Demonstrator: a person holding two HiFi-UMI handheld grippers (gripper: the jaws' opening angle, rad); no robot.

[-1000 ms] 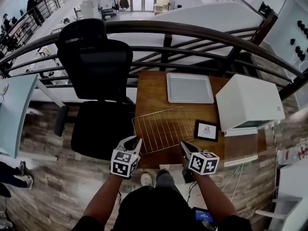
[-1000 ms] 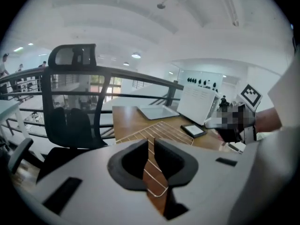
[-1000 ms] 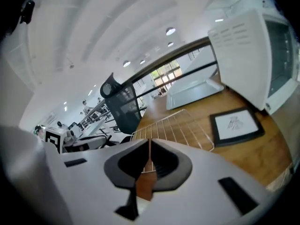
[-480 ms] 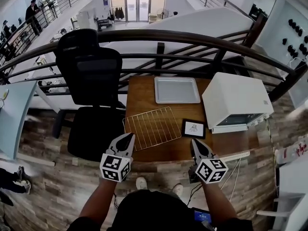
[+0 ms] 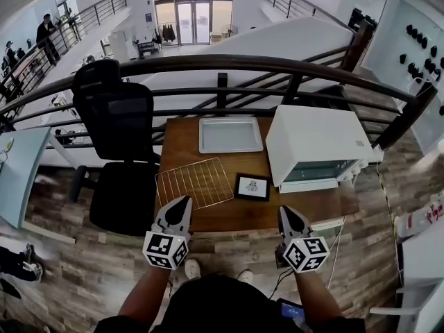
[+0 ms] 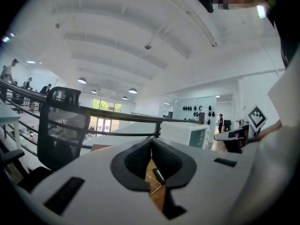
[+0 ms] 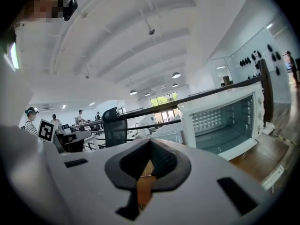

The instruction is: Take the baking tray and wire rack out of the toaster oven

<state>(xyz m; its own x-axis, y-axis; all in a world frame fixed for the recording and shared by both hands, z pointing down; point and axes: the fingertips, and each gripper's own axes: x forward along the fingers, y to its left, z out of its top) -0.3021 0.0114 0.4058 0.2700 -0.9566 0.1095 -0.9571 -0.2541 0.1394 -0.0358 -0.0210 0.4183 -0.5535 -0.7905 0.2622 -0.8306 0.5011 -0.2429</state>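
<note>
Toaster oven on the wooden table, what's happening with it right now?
A person holds a left gripper and a right gripper near the front edge of the brown wooden table. Both are shut and empty. The white toaster oven stands on the right, door open, and looks empty inside. The flat silver baking tray lies at the table's far edge, and the metal wire rack lies at the near left. Both are out of the oven.

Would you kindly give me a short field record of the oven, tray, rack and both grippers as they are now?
toaster oven: right side of table, door open, no tray or rack inside
baking tray: flat on table, far side, left of oven
wire rack: flat on table, near left part
left gripper: shut, empty, before the table's near edge
right gripper: shut, empty, before the near edge
</note>
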